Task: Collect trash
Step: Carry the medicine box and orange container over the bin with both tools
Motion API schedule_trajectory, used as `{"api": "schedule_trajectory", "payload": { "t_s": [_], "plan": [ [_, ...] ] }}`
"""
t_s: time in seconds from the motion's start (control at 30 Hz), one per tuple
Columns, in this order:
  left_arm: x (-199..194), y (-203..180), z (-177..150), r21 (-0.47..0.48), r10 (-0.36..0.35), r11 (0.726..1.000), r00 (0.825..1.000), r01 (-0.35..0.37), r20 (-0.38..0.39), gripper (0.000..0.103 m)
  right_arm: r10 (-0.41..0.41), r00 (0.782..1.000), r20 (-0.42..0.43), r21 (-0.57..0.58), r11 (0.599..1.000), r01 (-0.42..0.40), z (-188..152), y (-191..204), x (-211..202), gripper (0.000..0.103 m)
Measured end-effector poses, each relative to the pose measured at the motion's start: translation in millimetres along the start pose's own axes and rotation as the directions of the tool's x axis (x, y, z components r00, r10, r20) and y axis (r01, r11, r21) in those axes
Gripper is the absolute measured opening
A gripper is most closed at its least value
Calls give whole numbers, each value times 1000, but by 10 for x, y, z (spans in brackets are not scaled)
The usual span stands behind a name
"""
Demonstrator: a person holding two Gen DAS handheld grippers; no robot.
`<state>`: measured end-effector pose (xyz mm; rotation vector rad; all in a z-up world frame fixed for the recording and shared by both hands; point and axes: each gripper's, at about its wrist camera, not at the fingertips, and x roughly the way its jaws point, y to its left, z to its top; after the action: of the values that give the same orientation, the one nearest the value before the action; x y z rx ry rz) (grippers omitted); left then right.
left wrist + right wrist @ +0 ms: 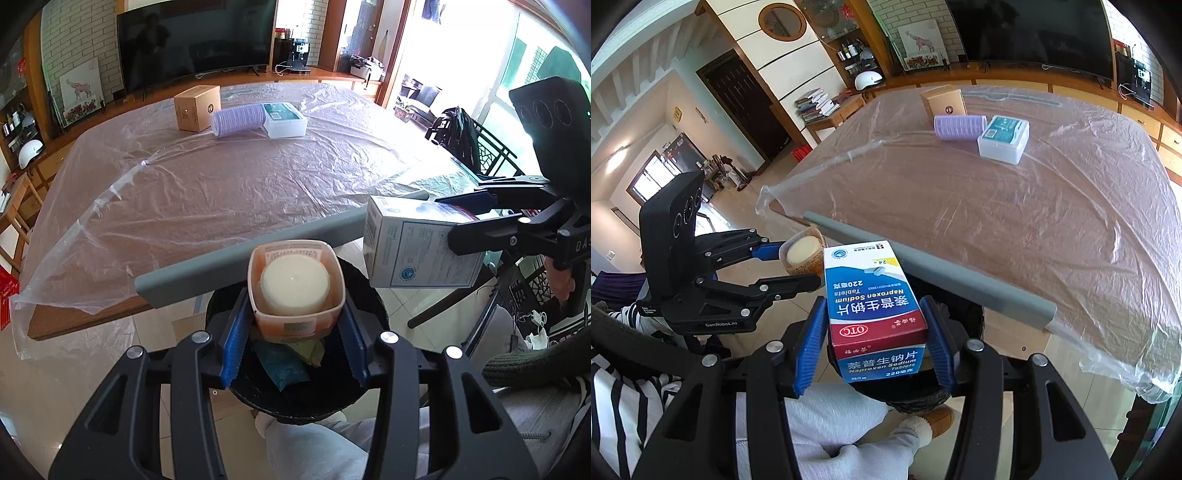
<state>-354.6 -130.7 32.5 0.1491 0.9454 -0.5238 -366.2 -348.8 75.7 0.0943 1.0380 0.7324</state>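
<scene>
A bench [229, 192] draped in clear plastic sheeting [1052, 221] fills most of both views, a grey foam guard [236, 266] running along its near edge. Toward the far edge sit a brown cardboard box [197, 108], a stack of purple-rimmed cups [238, 120] lying on its side just beside it, and a white lidded box with a teal label [286, 120] touching the cups.

Below the near edge, on the tiled floor, stands a black trash bin [306, 391] with wrappers already inside; the foam guard and the bench edge overhang part of its rim.

The left hand-held gripper [295, 332] is clamped on an orange plastic tub holding a round white lid [295, 288], directly above the bin's mouth. The right hand-held gripper [875, 347] is clamped on a blue, white and red box of naproxen sodium tablets [873, 306], held above the bin just beside the tub. The person's grey trouser legs [831, 424] sit close beneath both grippers.
</scene>
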Motion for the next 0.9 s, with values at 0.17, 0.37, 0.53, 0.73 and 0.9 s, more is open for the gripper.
{"api": "schedule_trajectory", "payload": {
  "t_s": [0.17, 0.37, 0.53, 0.73, 0.9],
  "plan": [
    [4, -22, -66, -5, 3, 1000, 1000, -3, -9, 47, -1, 1000, -14, -7, 1000, 1, -57, 7, 20, 50],
    [18, -27, -134, -13, 6, 1000, 1000, -7, -26, 47, -7, 999, -37, -17, 1000, 6, -126, 22, 64, 50],
    [48, -50, -196, -12, 8, 1000, 999, -9, -44, 47, -7, 998, -55, -22, 1000, 6, -177, 36, 95, 50],
    [113, -61, -291, -15, 12, 1000, 997, -13, -75, 47, -16, 997, -81, -23, 1000, 15, -232, 35, 192, 50],
    [188, -64, -374, -12, 18, 1000, 994, -19, -106, 47, -25, 994, -104, -5, 1000, 25, -299, -27, 288, 50]
  ]
}}
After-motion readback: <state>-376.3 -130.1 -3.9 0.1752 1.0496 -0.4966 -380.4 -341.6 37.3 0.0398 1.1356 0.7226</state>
